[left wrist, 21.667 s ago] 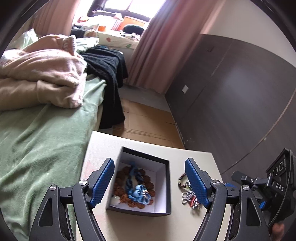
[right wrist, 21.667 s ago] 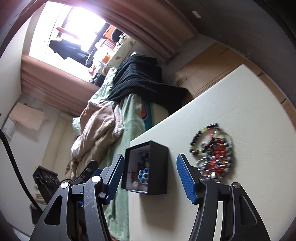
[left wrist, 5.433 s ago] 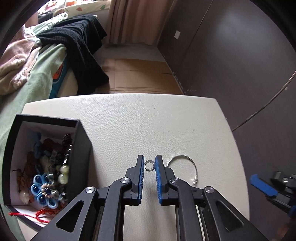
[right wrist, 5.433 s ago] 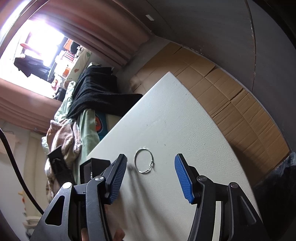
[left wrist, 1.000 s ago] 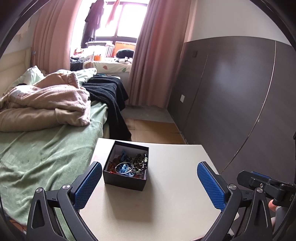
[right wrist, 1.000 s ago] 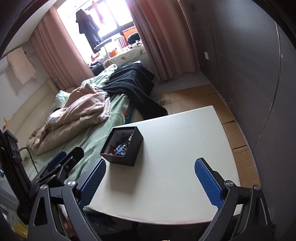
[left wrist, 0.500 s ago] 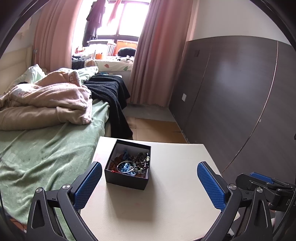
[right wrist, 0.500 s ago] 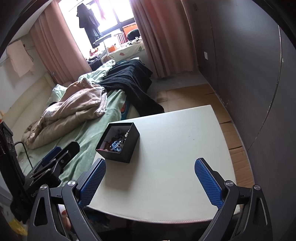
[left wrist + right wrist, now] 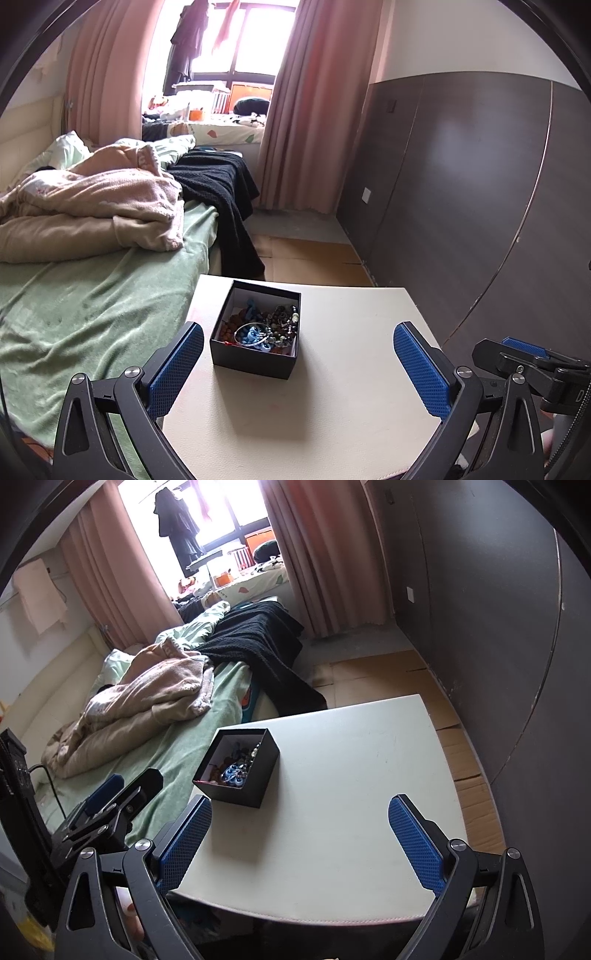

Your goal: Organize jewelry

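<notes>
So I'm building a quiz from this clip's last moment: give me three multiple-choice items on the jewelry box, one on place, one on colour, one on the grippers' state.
1. Where does the black square jewelry box stand on the white table?
A. By the edge nearest the bed
B. By the wall-side edge
C. On the floor

2. What colour is the box lining?
A. Red
B. White
C. Green

3. How are the left gripper and the right gripper?
A. Both shut
B. One holds a ring
C. Both open, empty

Key: 1 A, the green bedsheet lies just beside it; 2 B, pale inner walls show; 3 C, the blue pads stand wide apart.
</notes>
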The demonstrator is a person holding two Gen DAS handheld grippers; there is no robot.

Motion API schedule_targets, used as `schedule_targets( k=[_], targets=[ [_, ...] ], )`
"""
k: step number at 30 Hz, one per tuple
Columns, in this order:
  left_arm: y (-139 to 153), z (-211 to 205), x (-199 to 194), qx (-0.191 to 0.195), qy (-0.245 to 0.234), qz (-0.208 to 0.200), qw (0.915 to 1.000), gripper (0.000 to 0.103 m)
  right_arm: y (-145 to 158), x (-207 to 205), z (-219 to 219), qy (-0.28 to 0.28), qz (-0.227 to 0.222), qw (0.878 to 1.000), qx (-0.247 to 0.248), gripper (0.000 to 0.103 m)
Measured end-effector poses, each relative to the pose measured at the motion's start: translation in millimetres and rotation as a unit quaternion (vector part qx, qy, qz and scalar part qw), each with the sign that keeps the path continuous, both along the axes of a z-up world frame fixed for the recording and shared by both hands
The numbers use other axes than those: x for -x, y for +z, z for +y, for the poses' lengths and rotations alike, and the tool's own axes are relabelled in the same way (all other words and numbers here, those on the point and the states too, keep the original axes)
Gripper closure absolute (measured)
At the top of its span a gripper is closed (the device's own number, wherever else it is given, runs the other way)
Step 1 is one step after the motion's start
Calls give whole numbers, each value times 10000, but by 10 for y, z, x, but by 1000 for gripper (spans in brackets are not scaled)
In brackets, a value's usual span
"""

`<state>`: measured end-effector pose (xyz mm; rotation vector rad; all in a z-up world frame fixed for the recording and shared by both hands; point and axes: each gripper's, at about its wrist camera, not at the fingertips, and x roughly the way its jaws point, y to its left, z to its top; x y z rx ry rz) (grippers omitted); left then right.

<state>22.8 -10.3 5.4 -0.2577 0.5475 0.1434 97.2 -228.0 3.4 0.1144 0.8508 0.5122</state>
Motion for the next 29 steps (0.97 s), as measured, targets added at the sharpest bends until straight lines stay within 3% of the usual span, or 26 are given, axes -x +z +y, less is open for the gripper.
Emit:
schedule_targets(
  k=[29],
  targets=[
    [-23, -5, 24, -103, -31, 68, 9999, 1, 25, -13, -22, -28, -11, 9999, 122, 6]
  ],
)
